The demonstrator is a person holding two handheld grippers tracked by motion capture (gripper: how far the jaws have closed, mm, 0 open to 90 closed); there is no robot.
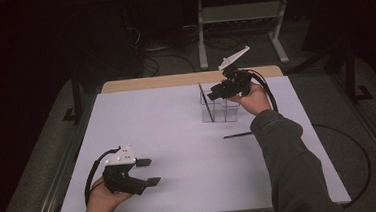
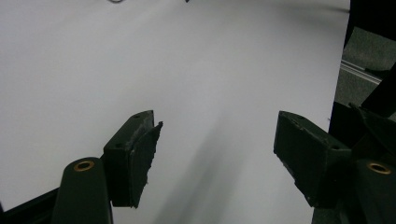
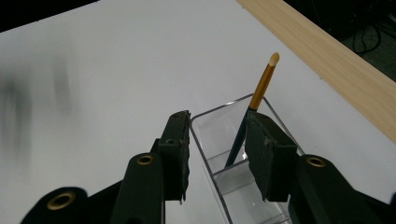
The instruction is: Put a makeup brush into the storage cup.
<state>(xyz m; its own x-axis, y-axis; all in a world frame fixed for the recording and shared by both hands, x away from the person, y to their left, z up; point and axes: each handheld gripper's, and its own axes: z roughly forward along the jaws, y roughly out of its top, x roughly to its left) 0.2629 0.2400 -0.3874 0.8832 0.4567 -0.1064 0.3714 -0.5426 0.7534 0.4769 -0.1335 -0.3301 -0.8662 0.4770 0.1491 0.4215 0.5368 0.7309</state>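
The right hand-held gripper (image 3: 217,154) hovers above the clear divided organizer (image 3: 243,186) at about one o'clock on the white surface (image 1: 178,136), jaws spread and gripping nothing. A gold-tipped brush (image 3: 254,107) leans inside the organizer's end compartment. A second dark brush (image 1: 237,134) lies flat just beside the organizer, towards six o'clock. The left hand-held gripper (image 1: 149,172) rests at seven o'clock, jaws wide and empty.

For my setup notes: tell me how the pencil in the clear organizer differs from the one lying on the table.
The pencil in the organizer stands tilted in a compartment of the clear organizer; the loose pencil lies flat on the table. The first shows a golden upper part; the second looks dark throughout. Both are slim sticks.
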